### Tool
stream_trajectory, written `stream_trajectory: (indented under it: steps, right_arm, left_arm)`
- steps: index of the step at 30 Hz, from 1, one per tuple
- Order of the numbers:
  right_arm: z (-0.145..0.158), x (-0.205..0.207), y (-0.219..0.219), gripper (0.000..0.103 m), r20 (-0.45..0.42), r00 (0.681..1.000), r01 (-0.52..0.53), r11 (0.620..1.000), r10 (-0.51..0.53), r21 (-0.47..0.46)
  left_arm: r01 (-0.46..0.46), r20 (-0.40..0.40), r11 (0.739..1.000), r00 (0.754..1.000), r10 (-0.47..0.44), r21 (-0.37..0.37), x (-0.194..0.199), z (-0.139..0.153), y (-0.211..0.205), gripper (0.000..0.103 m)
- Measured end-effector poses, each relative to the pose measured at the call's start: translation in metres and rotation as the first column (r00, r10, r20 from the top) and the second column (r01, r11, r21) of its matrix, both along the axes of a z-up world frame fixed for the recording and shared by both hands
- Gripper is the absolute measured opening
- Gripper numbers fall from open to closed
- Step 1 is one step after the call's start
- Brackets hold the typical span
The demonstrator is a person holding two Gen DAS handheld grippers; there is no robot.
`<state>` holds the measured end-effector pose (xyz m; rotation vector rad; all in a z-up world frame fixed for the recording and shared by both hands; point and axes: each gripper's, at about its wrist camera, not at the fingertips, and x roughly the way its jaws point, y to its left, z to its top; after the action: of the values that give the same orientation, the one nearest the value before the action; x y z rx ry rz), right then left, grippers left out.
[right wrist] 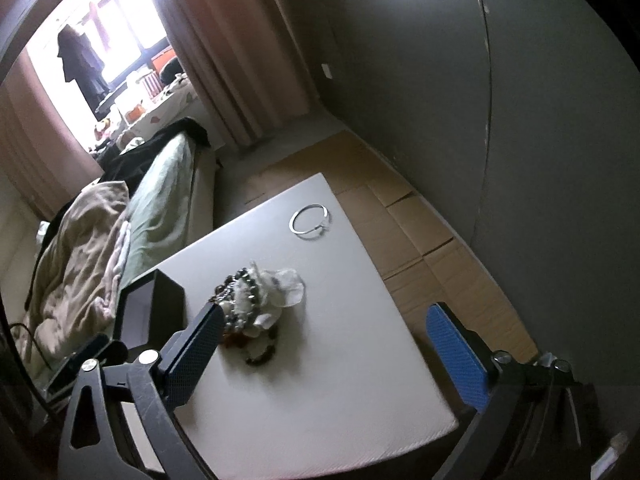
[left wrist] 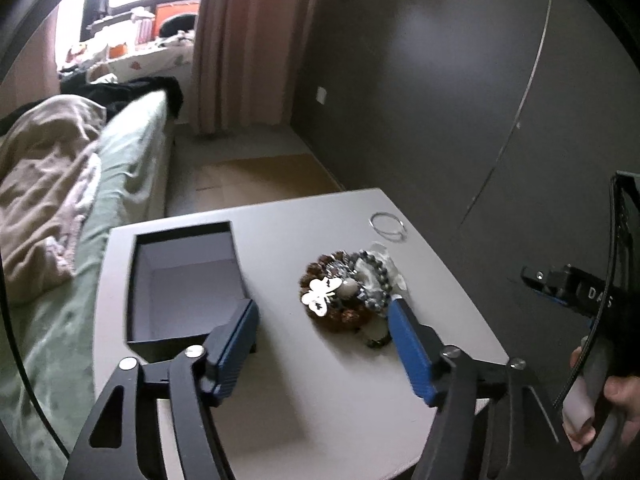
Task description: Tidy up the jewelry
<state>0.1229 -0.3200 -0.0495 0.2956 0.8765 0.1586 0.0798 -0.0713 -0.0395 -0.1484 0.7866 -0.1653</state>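
left gripper (left wrist: 322, 322) fingers spread wide, right gripper (right wrist: 326, 332) likewise

Bare table (left wrist: 320, 380) lies between the open box (left wrist: 184, 284) and jewelry pile (left wrist: 348, 292) (silver bangle (left wrist: 387, 227) apart).

Home bedroom, unmade bed (left wrist: 80, 184), pink curtains (left wrist: 248, 40), cluttered windowsill (right wrist: 140, 92)

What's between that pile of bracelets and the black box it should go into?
Nothing visible: only bare white table separates the jewelry pile from the open box. The left gripper hangs open over that gap, touching neither.
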Motion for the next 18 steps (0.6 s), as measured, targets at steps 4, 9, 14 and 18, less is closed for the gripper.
stream_trajectory:
  steps: [4,9,14,18]
  right_arm:
    - [-0.014,0.009,-0.003,0.083,-0.029,1.0,-0.003,1.0,0.004,0.015]
    - [-0.029,0.021,-0.005,0.078,-0.058,0.998,-0.013,0.999,0.015,0.043]
    - [-0.033,0.027,-0.005,0.078,-0.065,0.998,-0.02,0.998,0.024,0.057]
    - [-0.038,0.033,-0.008,0.078,-0.076,0.997,-0.017,0.997,0.022,0.069]
  left_arm:
    - [0.024,-0.033,1.0,0.999,-0.024,-0.005,0.011,-0.013,-0.006,0.05]
    - [0.036,-0.056,0.999,0.998,-0.035,0.012,0.029,-0.028,-0.012,0.039]
    - [0.039,-0.091,0.999,0.995,-0.035,0.038,0.049,-0.042,-0.017,0.035]
    - [0.034,-0.125,0.996,0.992,-0.024,0.078,0.063,-0.054,-0.022,0.035]
